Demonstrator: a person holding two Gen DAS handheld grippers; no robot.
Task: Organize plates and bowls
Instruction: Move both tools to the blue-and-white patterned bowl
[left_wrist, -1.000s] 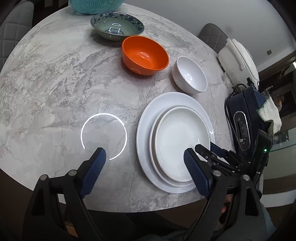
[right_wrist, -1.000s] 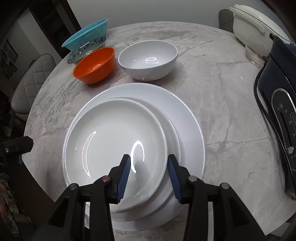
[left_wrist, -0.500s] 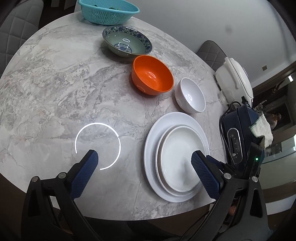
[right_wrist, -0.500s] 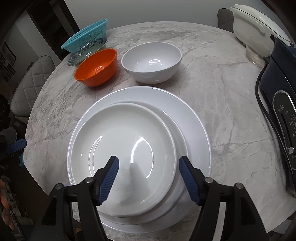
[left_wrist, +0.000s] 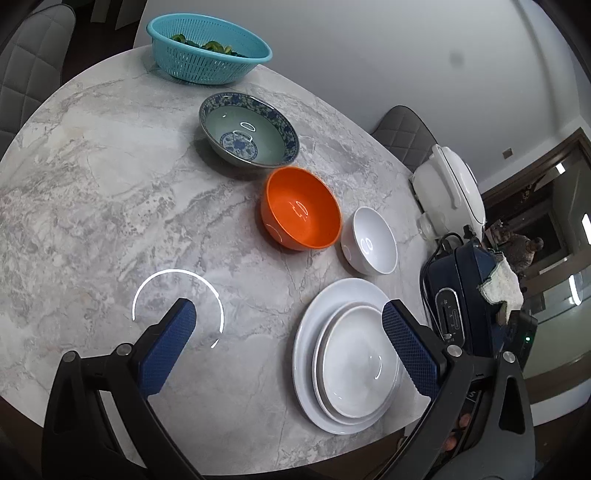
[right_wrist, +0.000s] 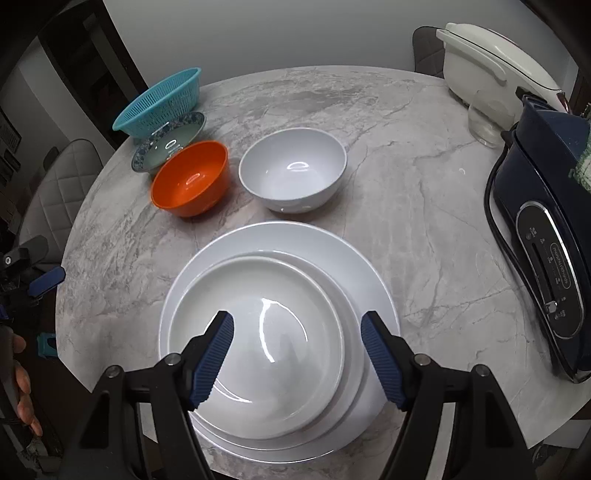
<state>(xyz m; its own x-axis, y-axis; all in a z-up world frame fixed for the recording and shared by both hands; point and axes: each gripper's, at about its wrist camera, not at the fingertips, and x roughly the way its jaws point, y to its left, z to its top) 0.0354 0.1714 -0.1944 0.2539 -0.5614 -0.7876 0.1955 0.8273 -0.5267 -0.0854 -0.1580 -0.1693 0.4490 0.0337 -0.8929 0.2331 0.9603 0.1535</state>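
Stacking of plates appears done: small plate (right_wrist: 258, 354) is sitting on a middle plate inside the large plate (right_wrist: 288, 240) near the bench (right_wrist: 406, 229) edge. White bowl (right_wrist: 293, 170), orange bowl (right_wrist: 190, 179) and patterned bowl (left_wrist: 249, 131) are standing apart, not yet nested. Right hand-held gripper (right_wrist: 297, 360) is hovering over the plate stack, its jaws just having been opening, nothing between them. Left hand-held gripper (left_wrist: 286, 345) is gaping wide and empty, with the stack beside its right finger and the bowls ahead.
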